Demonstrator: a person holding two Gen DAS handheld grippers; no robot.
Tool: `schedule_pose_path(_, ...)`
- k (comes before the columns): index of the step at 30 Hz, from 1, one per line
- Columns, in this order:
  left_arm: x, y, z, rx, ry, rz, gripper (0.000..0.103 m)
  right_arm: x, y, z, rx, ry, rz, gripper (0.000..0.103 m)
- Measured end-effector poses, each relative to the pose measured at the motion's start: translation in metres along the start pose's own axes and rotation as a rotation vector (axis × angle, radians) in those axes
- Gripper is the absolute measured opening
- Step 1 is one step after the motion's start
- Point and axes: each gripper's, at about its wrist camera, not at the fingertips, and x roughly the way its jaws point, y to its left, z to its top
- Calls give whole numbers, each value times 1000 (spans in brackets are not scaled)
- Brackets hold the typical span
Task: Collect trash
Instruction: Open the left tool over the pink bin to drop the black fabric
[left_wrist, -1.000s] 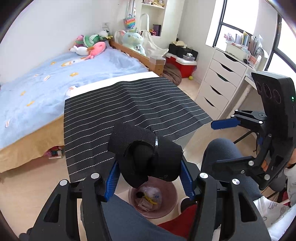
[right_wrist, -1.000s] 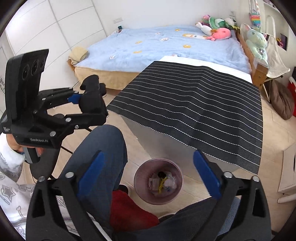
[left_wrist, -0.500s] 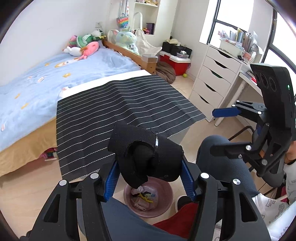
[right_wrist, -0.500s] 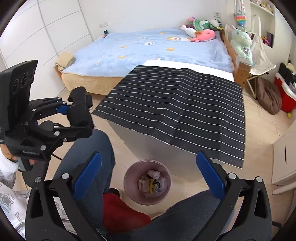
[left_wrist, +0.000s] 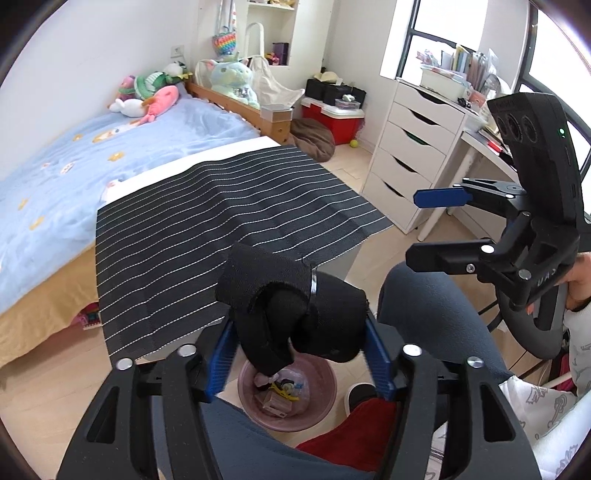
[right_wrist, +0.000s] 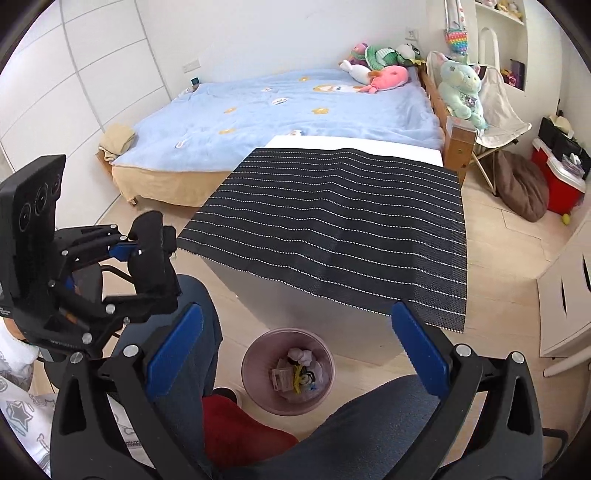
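My left gripper (left_wrist: 299, 350) is shut on a bunched black cloth item (left_wrist: 291, 310) and holds it above the pink trash bin (left_wrist: 325, 410) on the floor. The bin holds crumpled wrappers and paper. In the right wrist view the left gripper (right_wrist: 147, 258) with the black cloth item (right_wrist: 153, 254) is at the left, higher than the bin (right_wrist: 255, 384) and left of it. My right gripper (right_wrist: 295, 354) is open and empty, above the bin. It also shows in the left wrist view (left_wrist: 439, 221) at the right.
A table with a black striped mat (left_wrist: 221, 221) stands just behind the bin. A bed with a blue cover (right_wrist: 295, 107) lies beyond. White drawers (left_wrist: 410, 162) stand at the right. The person's knees (right_wrist: 369, 435) and a red slipper (right_wrist: 236, 432) flank the bin.
Both grippers have risen and pulled back a little, so the bin looks smaller in the right view. The left gripper still holds the black cloth item. The right stays open.
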Motion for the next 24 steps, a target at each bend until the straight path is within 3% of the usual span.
schedule_pose_path(3,-1,0,0,-8,-15,-11,85,-1,-2,1,8,-3,0,100)
schedule_pose_path(8,2,4,0,-28,-17,-3,92,-3,-3,0,11,-7,2,100)
schedule_pose_path(24,-8,23,6,-119,-73,57,95,-5,2,7,6,-33,-30,100)
